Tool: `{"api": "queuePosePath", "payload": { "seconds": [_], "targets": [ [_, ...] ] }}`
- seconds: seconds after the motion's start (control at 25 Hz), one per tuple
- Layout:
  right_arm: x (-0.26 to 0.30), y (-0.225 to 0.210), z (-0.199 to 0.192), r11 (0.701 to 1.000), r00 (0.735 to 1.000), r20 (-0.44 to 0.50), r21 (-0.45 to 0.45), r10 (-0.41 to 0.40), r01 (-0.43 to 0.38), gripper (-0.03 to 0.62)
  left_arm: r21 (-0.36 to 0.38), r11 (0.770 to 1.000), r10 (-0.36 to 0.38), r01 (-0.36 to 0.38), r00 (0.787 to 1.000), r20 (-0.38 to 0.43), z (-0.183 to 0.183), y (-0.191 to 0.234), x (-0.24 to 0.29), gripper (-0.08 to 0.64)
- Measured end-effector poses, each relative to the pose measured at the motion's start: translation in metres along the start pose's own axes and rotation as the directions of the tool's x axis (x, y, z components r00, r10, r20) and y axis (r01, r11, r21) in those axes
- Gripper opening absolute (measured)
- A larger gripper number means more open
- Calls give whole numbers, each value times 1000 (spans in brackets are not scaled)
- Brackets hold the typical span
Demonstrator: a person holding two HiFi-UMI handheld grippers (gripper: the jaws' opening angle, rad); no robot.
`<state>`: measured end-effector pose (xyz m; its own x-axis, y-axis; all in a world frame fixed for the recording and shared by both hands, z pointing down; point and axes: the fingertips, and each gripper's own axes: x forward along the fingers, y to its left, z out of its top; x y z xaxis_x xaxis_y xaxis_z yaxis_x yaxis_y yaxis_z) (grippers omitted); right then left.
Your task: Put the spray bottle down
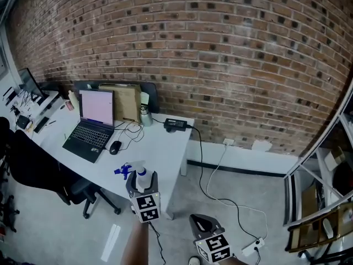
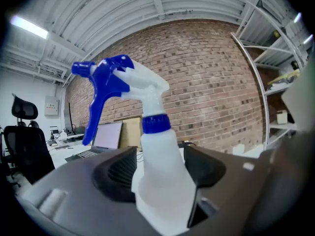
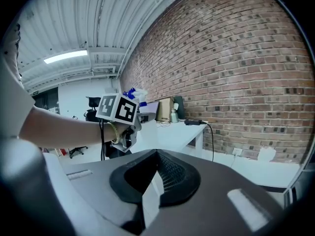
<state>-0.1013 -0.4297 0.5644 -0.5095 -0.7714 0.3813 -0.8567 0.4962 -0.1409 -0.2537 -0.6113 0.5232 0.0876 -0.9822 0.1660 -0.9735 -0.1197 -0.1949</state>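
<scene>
- The left gripper (image 1: pixel 142 183) stands wide open around the spray bottle (image 2: pixel 160 154), which is upright at the table (image 1: pixel 160 145) edge.
- It should back straight out toward 6 o'clock without clipping the bottle.
- The right gripper (image 1: pixel 203 221) is closed and empty.

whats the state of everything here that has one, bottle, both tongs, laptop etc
spray bottle: upright, standing near the table's front edge
left tongs: open, the bottle between them, pads not pressing on it
right tongs: shut, empty, off to the side of the table
laptop: lid open, screen lit
metal flask: upright at the back of the table
</scene>
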Motion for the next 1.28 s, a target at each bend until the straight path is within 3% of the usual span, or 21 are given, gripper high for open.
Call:
{"api": "queuePosePath", "payload": {
  "seconds": [0.2,0.4,0.48,0.56,0.6,0.8,0.96,1.28],
  "targets": [
    [-9,6,9,1000,1000,16,-5,8,-8,-2,-29,1000,6,-5,1000,31,13,0,-35,293],
    [-18,21,27,999,998,57,-33,31,-29,0,-110,994,10,-1,996,85,33,-9,-110,141],
    [-21,30,33,998,996,72,-46,45,-41,-2,-142,990,22,-8,995,96,38,-11,-142,114],
    [-25,39,37,997,994,88,-51,62,-57,-1,-148,988,56,-47,997,61,35,-11,-170,69],
    [-26,43,39,996,993,98,-51,71,-67,-1,-150,987,72,-66,997,36,32,-10,-182,15],
    [-39,71,44,991,985,121,-82,120,-110,0,-227,970,89,-92,996,-24,25,-11,-236,8],
    [-49,90,43,986,981,138,-110,138,-123,-2,-284,954,91,-94,996,-25,20,-6,-262,8],
    [-66,110,48,982,980,155,-163,122,-96,-2,-272,959,84,-83,996,-8,24,0,-285,8]
  ]
}}
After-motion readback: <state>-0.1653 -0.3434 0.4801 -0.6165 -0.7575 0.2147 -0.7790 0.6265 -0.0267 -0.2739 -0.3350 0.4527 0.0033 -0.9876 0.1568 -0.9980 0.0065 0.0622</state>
